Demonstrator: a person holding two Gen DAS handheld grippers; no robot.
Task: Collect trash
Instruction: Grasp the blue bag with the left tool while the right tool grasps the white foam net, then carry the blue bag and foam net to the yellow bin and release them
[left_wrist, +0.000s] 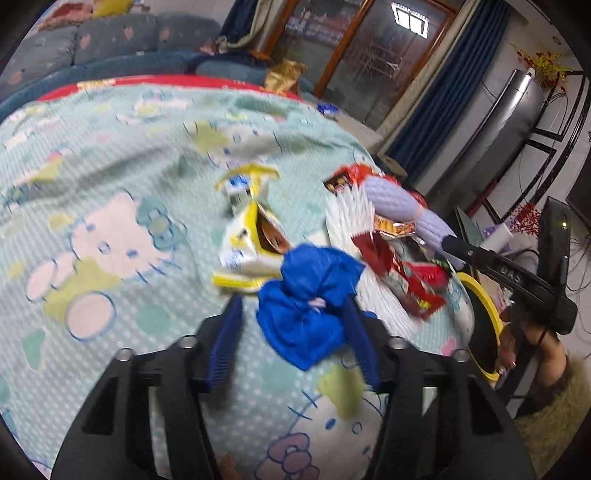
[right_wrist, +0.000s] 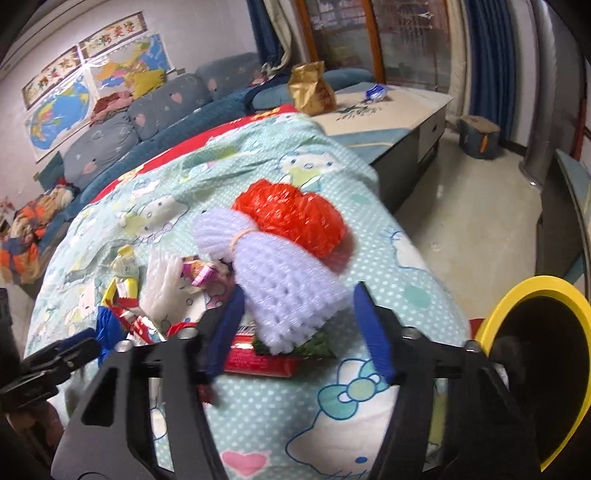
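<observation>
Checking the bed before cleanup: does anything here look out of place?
Yes. Litter is strewn over the blanket: a crumpled blue bag, a torn yellow wrapper, red wrappers, and lavender foam netting beside red netting. None is in the yellow-rimmed bin.

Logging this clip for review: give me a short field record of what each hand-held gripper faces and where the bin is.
surface: cartoon-print blanket
left hand-held gripper: around blue crumpled bag, pad contact unclear
right hand-held gripper: around lilac foam net, pad contact unclear
other trash: red foam net, yellow wrapper
bin: yellow-rimmed, right of blanket
</observation>
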